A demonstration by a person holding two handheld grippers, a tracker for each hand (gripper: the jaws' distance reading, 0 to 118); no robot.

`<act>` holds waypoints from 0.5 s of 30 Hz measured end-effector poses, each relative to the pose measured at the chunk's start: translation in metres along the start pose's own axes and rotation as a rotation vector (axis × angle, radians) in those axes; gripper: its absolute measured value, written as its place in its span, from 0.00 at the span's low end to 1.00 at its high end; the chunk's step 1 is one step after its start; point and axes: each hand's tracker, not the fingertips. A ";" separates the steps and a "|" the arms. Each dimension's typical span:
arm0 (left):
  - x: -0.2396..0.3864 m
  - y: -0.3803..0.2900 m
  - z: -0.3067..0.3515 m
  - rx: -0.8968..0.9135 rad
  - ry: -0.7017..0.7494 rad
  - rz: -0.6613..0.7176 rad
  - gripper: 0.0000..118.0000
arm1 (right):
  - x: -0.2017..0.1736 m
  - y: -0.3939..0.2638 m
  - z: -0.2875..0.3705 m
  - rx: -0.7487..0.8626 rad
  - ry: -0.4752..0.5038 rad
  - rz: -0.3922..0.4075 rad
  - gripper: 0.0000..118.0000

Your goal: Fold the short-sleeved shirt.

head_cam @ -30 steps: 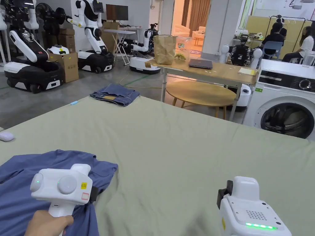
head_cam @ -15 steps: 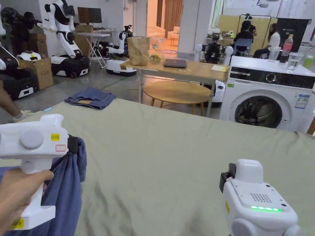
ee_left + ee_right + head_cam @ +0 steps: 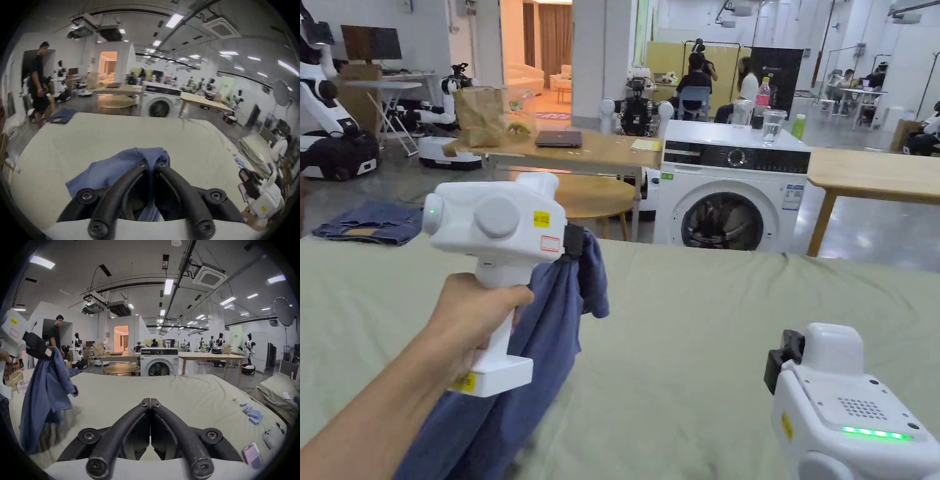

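Pale green sheet (image 3: pixel 687 325) before washing machine (image 3: pixel 731 194); left gripper (image 3: pixel 151 164) jaws clamp blue shirt (image 3: pixel 544 337), right gripper (image 3: pixel 150 402) jaws closed empty.

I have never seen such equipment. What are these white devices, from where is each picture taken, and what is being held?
They are hand-held tools, each with two black jaws, one in each of the person's hands. One picture comes from a camera on the person's head; the two round ones come from cameras on the tools. The left gripper is raised, its jaws closed on a blue shirt that hangs down toward the green-covered surface. The right gripper is closed on nothing. Folded jeans lie at the far edge, and a washing machine stands beyond.
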 end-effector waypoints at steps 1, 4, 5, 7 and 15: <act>0.025 0.001 -0.012 -0.005 -0.047 -0.020 0.00 | 0.013 0.000 0.004 0.004 -0.026 0.002 0.00; 0.092 -0.003 -0.045 -0.029 -0.175 -0.083 0.00 | 0.048 0.000 0.017 0.003 -0.100 -0.002 0.00; 0.114 -0.007 -0.054 -0.039 -0.219 -0.098 0.00 | 0.061 0.000 0.022 0.002 -0.127 -0.007 0.00; 0.150 -0.017 -0.069 -0.071 -0.300 -0.103 0.00 | 0.081 -0.002 0.031 -0.002 -0.176 -0.014 0.00; 0.224 -0.094 -0.101 -0.221 -0.465 -0.156 0.00 | 0.137 -0.015 0.058 -0.030 -0.290 -0.044 0.00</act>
